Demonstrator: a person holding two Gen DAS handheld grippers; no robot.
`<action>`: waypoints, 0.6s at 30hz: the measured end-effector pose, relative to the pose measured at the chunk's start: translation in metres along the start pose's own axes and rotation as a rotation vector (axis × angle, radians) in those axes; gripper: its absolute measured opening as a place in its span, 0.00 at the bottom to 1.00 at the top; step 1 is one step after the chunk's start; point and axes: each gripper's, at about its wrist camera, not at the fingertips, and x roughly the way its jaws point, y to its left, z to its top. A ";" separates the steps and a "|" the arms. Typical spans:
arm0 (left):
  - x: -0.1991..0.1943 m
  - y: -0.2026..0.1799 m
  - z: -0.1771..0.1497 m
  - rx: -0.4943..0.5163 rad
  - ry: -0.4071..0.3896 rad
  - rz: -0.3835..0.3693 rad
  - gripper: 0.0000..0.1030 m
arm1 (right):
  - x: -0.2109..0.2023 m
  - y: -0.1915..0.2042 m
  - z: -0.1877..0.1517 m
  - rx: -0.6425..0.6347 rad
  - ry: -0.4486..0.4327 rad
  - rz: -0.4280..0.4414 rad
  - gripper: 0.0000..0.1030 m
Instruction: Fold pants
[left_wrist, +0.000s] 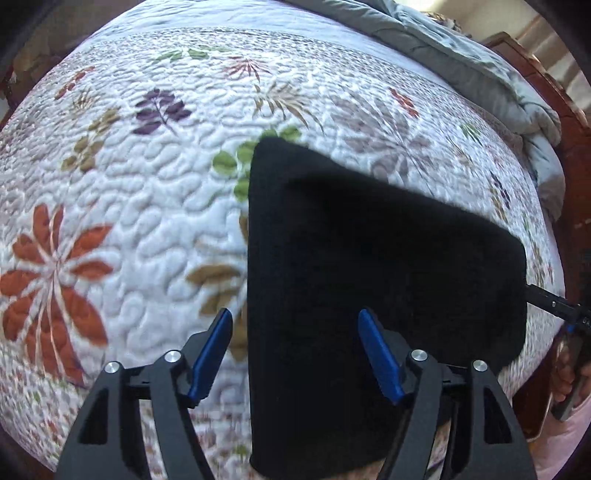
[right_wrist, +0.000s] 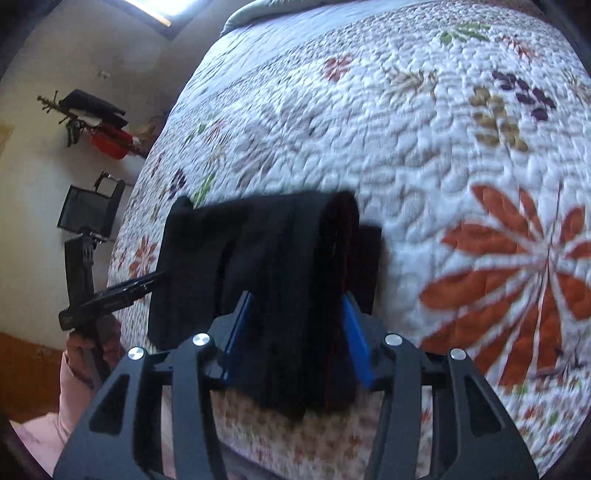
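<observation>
Covering nearly everything in sight is the floral quilt (left_wrist: 110, 184), spread over the bed with a rumpled grey blanket (left_wrist: 461, 55) lying bunched at its far edge. Sitting on the quilt near the person's edge of the bed are the black pants (left_wrist: 369, 277), already reduced to a compact, thick rectangle of several stacked layers (the rolled edges are showing plainly in the right wrist view), so the folding is looking close to finished.

The left gripper (left_wrist: 295, 354) is hovering at the near-left edge of the bundle with its blue-padded tongs spread wide: one finger is standing over bare quilt, the other over the cloth, and nothing is being pinched. The right gripper (right_wrist: 297, 339) is straddling the folded stack from the opposite side, its fingers flanking the layers; the picture is blurred there, so I cannot tell whether they are pressing the cloth or merely standing beside it.

Judging from the shape, what is remaining is at most one last fold or a squaring-up and a letting-go. Off by the wall a coat rack (right_wrist: 88, 114) is standing, well apart from the bed.
</observation>
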 end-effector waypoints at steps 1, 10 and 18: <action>-0.002 0.001 -0.014 0.005 0.007 -0.021 0.70 | -0.001 0.001 -0.010 -0.005 0.010 0.012 0.48; -0.003 -0.005 -0.058 0.010 -0.010 -0.058 0.71 | -0.002 0.010 -0.052 -0.055 0.021 0.074 0.49; 0.002 -0.008 -0.057 -0.016 0.008 -0.030 0.66 | 0.014 0.011 -0.049 -0.053 0.053 0.074 0.15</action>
